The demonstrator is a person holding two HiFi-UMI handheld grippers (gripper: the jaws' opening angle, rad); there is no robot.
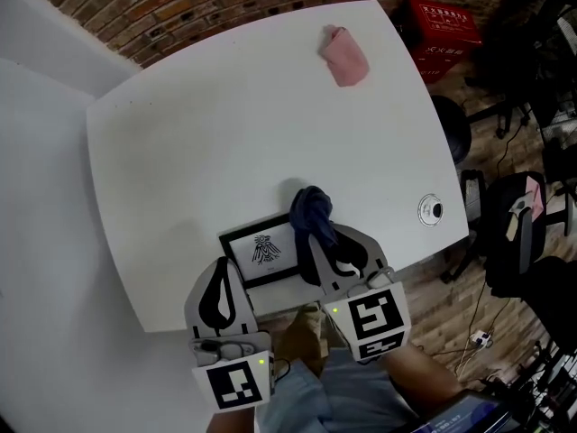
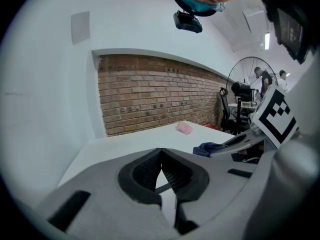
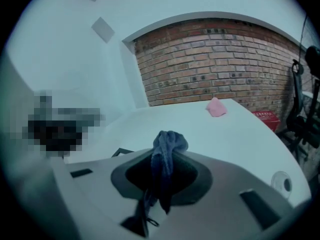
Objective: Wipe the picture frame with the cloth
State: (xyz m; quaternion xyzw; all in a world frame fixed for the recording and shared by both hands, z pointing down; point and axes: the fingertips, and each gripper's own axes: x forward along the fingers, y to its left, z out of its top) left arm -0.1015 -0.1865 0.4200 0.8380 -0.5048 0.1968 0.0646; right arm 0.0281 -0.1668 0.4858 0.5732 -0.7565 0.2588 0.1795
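Note:
The black picture frame (image 1: 263,251) with an insect print lies flat near the front edge of the white table (image 1: 225,133). My right gripper (image 1: 315,233) is shut on a dark blue cloth (image 1: 313,213), which bunches above the frame's right side. In the right gripper view the blue cloth (image 3: 167,149) hangs between the jaws of the right gripper (image 3: 165,156), and a corner of the picture frame (image 3: 120,152) shows at the left. My left gripper (image 1: 222,264) sits over the frame's left edge, its tips together. Through the left gripper (image 2: 161,151) a strip of the picture frame (image 2: 163,188) shows below the tips.
A pink cloth (image 1: 344,55) lies at the table's far right. A round cable grommet (image 1: 430,209) sits near the right edge. A red crate (image 1: 442,25) and office chairs (image 1: 523,215) stand on the floor to the right. A brick wall runs behind.

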